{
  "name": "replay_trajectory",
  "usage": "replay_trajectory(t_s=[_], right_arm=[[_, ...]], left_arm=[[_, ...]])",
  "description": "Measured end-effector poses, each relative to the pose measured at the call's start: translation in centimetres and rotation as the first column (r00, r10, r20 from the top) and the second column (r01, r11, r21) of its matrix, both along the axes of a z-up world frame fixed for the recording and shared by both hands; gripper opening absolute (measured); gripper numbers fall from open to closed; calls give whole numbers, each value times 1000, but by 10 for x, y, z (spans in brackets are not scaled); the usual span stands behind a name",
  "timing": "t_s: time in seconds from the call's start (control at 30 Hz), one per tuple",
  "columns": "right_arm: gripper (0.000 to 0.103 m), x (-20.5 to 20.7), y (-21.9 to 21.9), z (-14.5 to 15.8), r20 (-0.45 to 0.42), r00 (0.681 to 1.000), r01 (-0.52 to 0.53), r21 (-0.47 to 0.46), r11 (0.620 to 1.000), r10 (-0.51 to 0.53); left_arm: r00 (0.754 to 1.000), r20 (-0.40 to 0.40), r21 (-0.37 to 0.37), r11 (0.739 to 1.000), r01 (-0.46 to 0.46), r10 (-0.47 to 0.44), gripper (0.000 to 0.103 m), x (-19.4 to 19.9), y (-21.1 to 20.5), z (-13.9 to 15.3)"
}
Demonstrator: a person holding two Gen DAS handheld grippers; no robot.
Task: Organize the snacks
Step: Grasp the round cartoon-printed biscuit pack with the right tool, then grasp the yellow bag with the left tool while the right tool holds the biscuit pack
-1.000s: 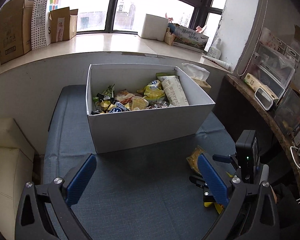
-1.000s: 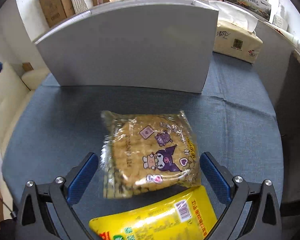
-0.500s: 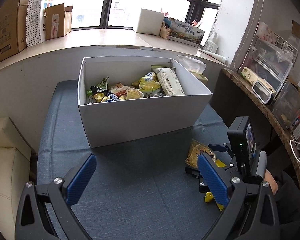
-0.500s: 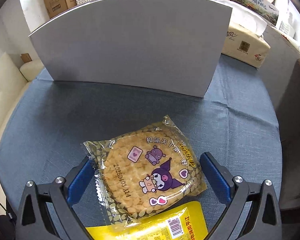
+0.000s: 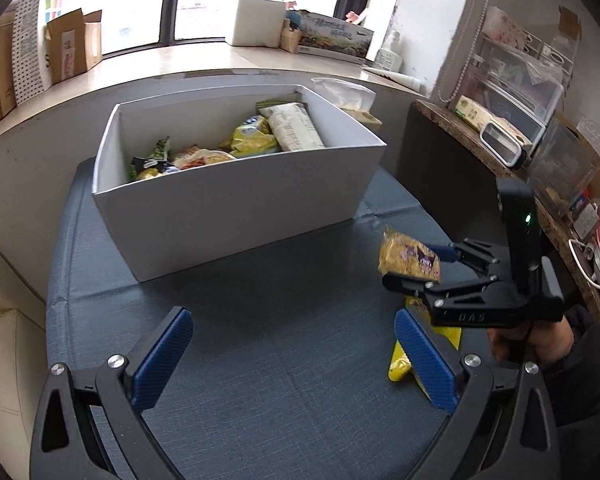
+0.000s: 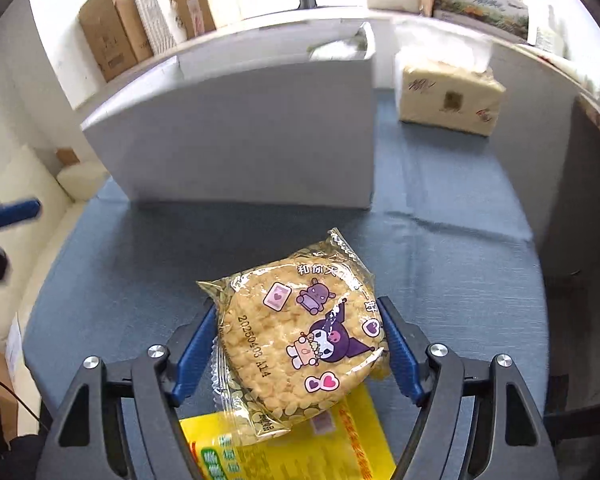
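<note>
My right gripper (image 6: 300,344) is shut on a round rice-cracker pack (image 6: 300,336) with a purple cartoon print and holds it above the blue-grey table; it also shows in the left wrist view (image 5: 410,260), lifted, right of the white box. The white box (image 5: 240,200) holds several snacks and stands ahead of both grippers; in the right wrist view its wall (image 6: 244,136) faces me. A yellow snack bag (image 6: 292,448) lies on the table under the right gripper. My left gripper (image 5: 292,356) is open and empty above the table's near side.
A tissue pack (image 6: 448,96) stands right of the box. A dark shelf with plastic containers (image 5: 512,92) runs along the right. Cardboard boxes (image 5: 72,48) stand on the window sill behind. A cream cushion (image 5: 4,328) lies at the left.
My right gripper has closed on the cracker pack and lifted it off the table. The left gripper has drifted back and lower; the box looks farther away.
</note>
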State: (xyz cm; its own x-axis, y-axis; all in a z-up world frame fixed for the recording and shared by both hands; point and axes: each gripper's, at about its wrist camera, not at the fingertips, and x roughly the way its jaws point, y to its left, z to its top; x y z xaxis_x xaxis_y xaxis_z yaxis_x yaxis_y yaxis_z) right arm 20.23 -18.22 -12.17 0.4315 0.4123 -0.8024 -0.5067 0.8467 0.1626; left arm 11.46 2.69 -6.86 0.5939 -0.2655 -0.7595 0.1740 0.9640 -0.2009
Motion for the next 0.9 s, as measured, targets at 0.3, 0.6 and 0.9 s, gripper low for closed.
replay_trajectory(t_s=[0.3,0.6,0.9], right_arm=[[80,-31,-81,49,74,983,160,81,984,-167],[80,-46,-124,45,46,968,239,123,963,-246],[80,-48,-135,38,28,966,252,150,956,-259]], left_arm=[[950,-109,53,953,299,-292,103,4,-105,-35],[876,-210,144,872,468,-435,103,9,-177,-76],[866,-216,118,869,481,-450,94,18,-175,-86]])
